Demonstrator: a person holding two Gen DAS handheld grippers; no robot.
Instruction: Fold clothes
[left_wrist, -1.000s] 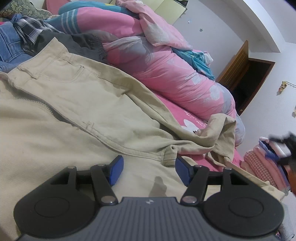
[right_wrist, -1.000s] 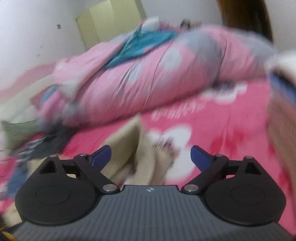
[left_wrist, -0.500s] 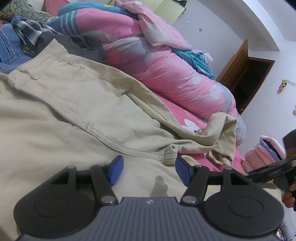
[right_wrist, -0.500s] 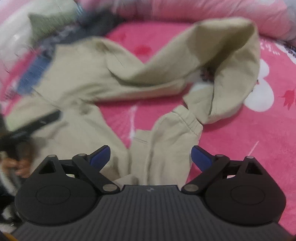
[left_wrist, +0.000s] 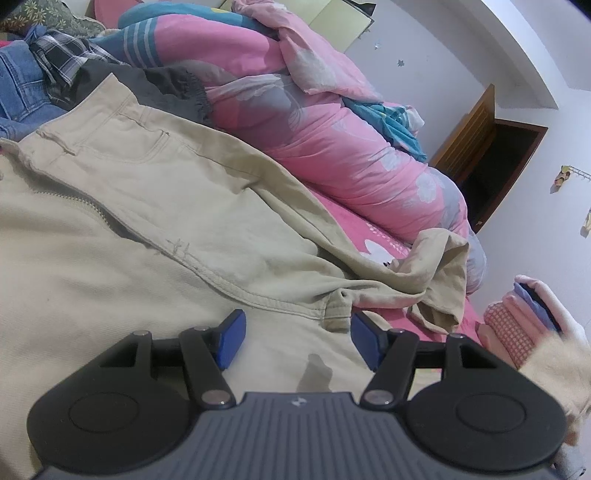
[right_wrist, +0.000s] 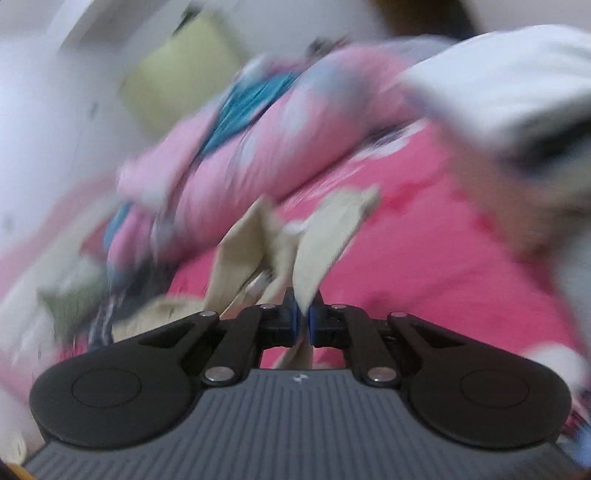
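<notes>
A pair of beige trousers (left_wrist: 177, 206) lies spread over the pink bed, waistband at the upper left, one leg running right and bunched at its end (left_wrist: 439, 273). My left gripper (left_wrist: 295, 339) hovers open just above the near leg, blue pads apart, nothing between them. In the blurred right wrist view my right gripper (right_wrist: 303, 323) is shut on a beige trouser leg end (right_wrist: 317, 254), which sticks up from between the pads.
A rolled pink floral quilt (left_wrist: 332, 147) lies along the far side of the bed. Jeans (left_wrist: 18, 92), a plaid shirt and dark clothes sit at the upper left. A folded stack (left_wrist: 517, 317) stands at the right. A dark doorway (left_wrist: 495, 166) is behind.
My right gripper has come down over the trouser leg end, closed on it and swung upward with it. The left gripper has stayed put and open.
</notes>
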